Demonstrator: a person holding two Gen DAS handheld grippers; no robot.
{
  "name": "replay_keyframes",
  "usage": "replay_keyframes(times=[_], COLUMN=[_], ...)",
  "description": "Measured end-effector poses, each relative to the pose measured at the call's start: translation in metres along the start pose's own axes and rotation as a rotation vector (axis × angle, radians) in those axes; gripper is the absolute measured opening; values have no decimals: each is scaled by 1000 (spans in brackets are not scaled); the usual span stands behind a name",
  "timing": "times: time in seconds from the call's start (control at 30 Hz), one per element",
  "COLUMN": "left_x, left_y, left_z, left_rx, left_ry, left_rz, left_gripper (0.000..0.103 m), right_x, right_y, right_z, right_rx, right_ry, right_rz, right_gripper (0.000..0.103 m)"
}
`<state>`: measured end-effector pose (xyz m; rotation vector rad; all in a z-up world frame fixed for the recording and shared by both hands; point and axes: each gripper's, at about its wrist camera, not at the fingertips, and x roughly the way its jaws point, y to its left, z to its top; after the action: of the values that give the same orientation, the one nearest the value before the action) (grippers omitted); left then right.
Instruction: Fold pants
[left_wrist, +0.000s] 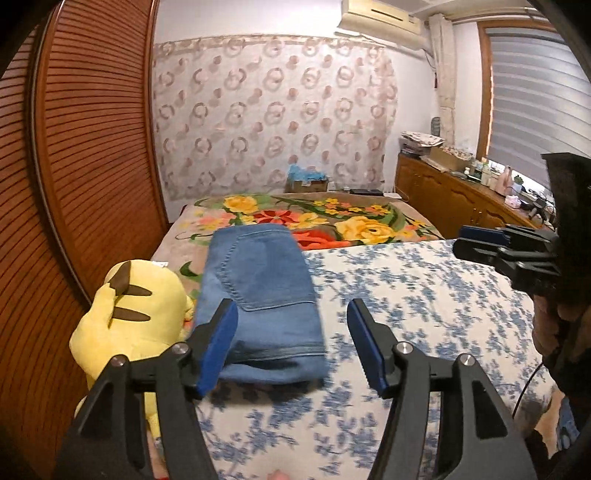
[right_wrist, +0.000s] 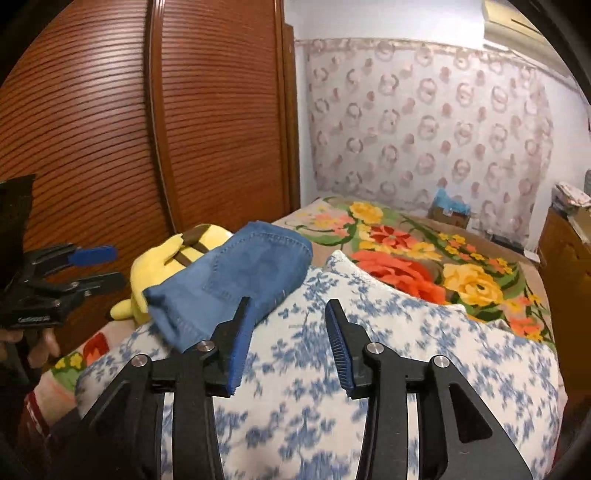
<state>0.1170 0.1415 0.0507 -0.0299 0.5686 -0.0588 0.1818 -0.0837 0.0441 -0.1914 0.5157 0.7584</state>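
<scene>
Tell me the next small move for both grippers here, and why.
Probably draw both back and stop: the blue denim pants already lie as a compact folded bundle on the blue-and-white floral quilt, beside the yellow plush toy. Left gripper and right gripper are open, holding nothing.

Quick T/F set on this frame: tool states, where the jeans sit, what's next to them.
1. The left tool is open and holds nothing. True.
2. The right tool is shut on the folded blue denim pants. False: it is open, clear of them.
3. The pants lie folded on the blue-and-white floral quilt. True.
4. The yellow plush toy sits on top of the pants. False: it lies beside them, toward the brown slatted wardrobe door.
</scene>
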Motion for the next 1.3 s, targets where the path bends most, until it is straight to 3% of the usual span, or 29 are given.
replay_keyframes(times=[0.17, 0.47, 0.77, 0.97, 1.3], left_x=[-9, -17, -26, -38, -62], left_y=[-29, -83, -126, -137, -143], left_z=[-2, -11, -13, -7, -1], left_rx=[19, 39, 47, 32, 16], left_ry=[-13, -15, -11, -31, -79], left_rz=[-23, -49, -21, -37, 29], left_gripper=[61, 61, 61, 61, 62], right_x=[-41, -98, -152, -181, -205], right_y=[-5, -19, -25, -29, -33], right_z=[-18, -51, -67, -71, -75], right_rx=[33, 105, 164, 195, 218], right_ry=[-38, -64, -115, -147, -167], right_rz=[-45, -156, -267, -339, -398], right_gripper=[56, 72, 78, 82, 85])
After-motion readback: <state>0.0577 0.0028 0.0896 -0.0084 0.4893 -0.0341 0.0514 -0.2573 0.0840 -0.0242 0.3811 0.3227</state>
